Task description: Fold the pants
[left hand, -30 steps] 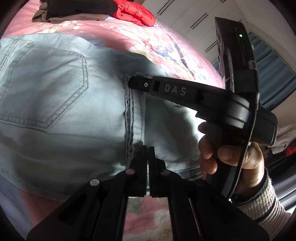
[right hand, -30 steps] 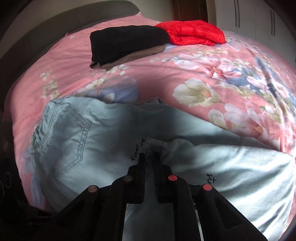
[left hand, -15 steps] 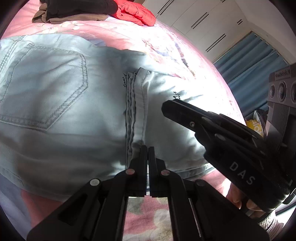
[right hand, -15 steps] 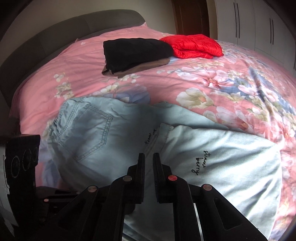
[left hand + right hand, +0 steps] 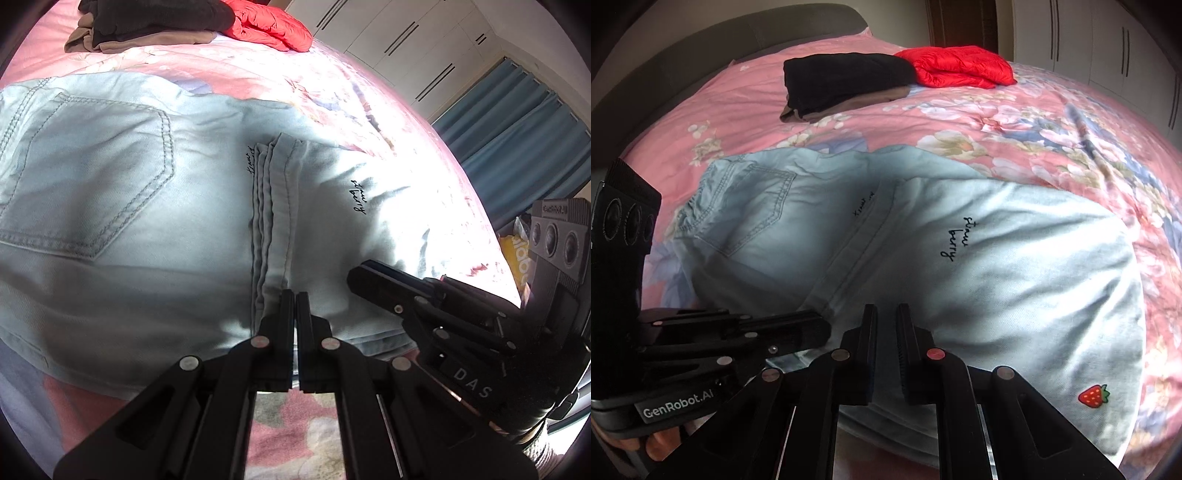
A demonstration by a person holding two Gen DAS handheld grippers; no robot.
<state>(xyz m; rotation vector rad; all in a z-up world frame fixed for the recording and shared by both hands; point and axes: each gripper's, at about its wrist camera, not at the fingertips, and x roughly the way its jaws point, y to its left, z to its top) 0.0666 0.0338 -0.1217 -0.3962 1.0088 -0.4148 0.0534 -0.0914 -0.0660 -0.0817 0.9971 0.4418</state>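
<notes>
Light blue jeans lie folded on the pink floral bed, the leg ends laid over the seat; they also show in the right wrist view. My left gripper is shut, its tips at the near end of the stacked hem edge; whether it pinches cloth I cannot tell. My right gripper is slightly open and empty, held just above the near edge of the jeans. Each gripper shows in the other's view, the right one and the left one.
A black and brown folded pile and a red padded jacket lie at the far side of the bed. White wardrobes and blue curtains stand beyond the bed.
My right gripper let go of the hem, opened slightly and drew back toward the near edge. The folded leg now lies flat. My left gripper stayed in place.
</notes>
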